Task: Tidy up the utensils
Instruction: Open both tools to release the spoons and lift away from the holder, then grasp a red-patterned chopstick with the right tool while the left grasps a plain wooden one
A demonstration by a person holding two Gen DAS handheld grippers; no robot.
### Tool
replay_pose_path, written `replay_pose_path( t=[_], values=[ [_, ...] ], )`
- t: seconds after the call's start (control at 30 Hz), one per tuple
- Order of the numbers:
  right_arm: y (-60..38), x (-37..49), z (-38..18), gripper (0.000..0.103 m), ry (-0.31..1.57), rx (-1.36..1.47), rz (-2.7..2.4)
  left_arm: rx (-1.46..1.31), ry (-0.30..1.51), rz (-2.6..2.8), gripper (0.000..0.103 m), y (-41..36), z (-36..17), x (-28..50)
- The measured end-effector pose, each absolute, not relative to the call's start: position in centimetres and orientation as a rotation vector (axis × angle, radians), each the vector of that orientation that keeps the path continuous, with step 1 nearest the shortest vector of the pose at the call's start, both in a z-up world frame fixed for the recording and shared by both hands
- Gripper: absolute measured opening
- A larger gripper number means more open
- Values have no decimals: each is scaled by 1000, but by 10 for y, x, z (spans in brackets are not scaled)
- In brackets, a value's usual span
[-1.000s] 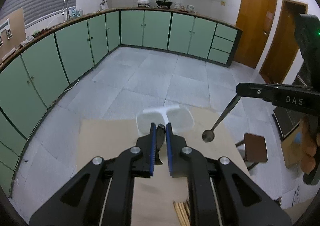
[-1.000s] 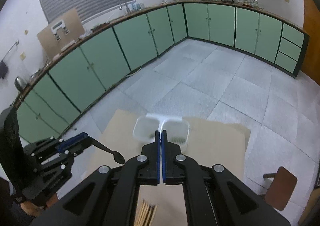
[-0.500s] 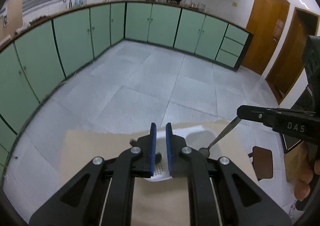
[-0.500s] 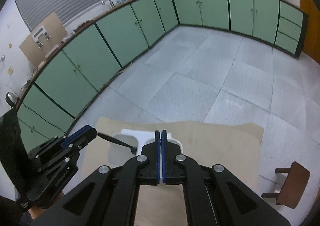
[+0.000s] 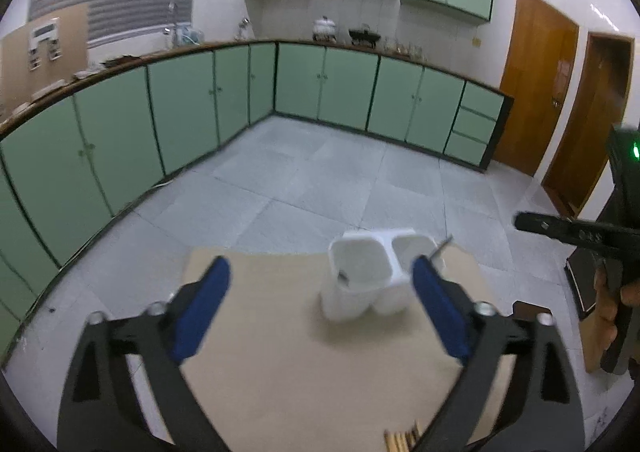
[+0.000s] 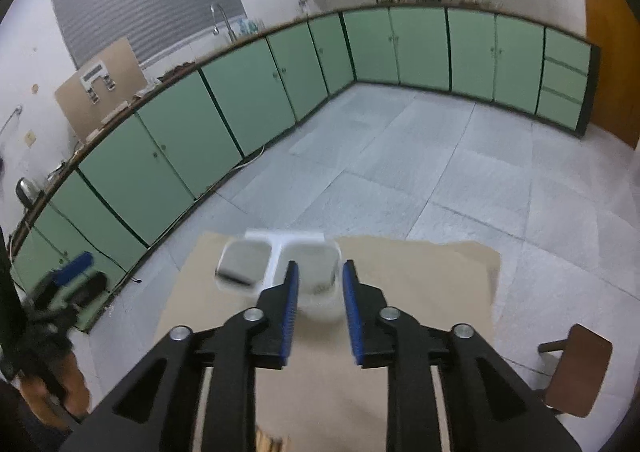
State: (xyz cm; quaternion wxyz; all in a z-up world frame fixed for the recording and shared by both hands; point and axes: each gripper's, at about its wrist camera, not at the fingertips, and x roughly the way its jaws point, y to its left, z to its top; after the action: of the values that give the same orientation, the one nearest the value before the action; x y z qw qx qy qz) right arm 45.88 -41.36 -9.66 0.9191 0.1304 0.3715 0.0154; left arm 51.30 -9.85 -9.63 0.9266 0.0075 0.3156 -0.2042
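Blue pads of the left gripper [image 5: 318,294] stand far apart, its jaws having just swung wide, and nothing sits between them but bare tan table [image 5: 304,372]. The white two-compartment holder [image 5: 370,284] stands upright near the table's far edge, just ahead of the right-hand pad in this view. A dark utensil [image 5: 343,275] lies inside its left compartment, and a thin metal handle [image 5: 440,246] leans out of the right one. Wooden chopsticks [image 5: 402,438] show at the near edge of the table. The right gripper [image 6: 319,310] has its jaws parted a little, having just been opening, with nothing between the pads; the holder [image 6: 276,264] sits blurred just beyond its fingertips. From the left wrist view, this gripper's black body reaches in from the right, and a person's hand [image 5: 608,302] grips it
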Motion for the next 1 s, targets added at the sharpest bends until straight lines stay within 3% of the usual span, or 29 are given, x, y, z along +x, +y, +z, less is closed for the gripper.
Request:
replay_pose_path(
  t=[0.27, 0.4, 0.63, 1.0],
  values=[
    [-347, 242, -197, 50, 695, 154, 20, 52, 665, -409, 96, -42, -167, 355],
    [-299, 163, -261, 50, 730, 100, 39, 55, 660, -368, 96, -20, -211, 275],
    [-232, 124, -320, 49, 815, -67, 139, 5, 692, -393, 96, -2, -254, 217],
    [-251, 151, -318, 49, 789, -18, 121, 139, 758, -487, 96, -34, -300, 201]
  ],
)
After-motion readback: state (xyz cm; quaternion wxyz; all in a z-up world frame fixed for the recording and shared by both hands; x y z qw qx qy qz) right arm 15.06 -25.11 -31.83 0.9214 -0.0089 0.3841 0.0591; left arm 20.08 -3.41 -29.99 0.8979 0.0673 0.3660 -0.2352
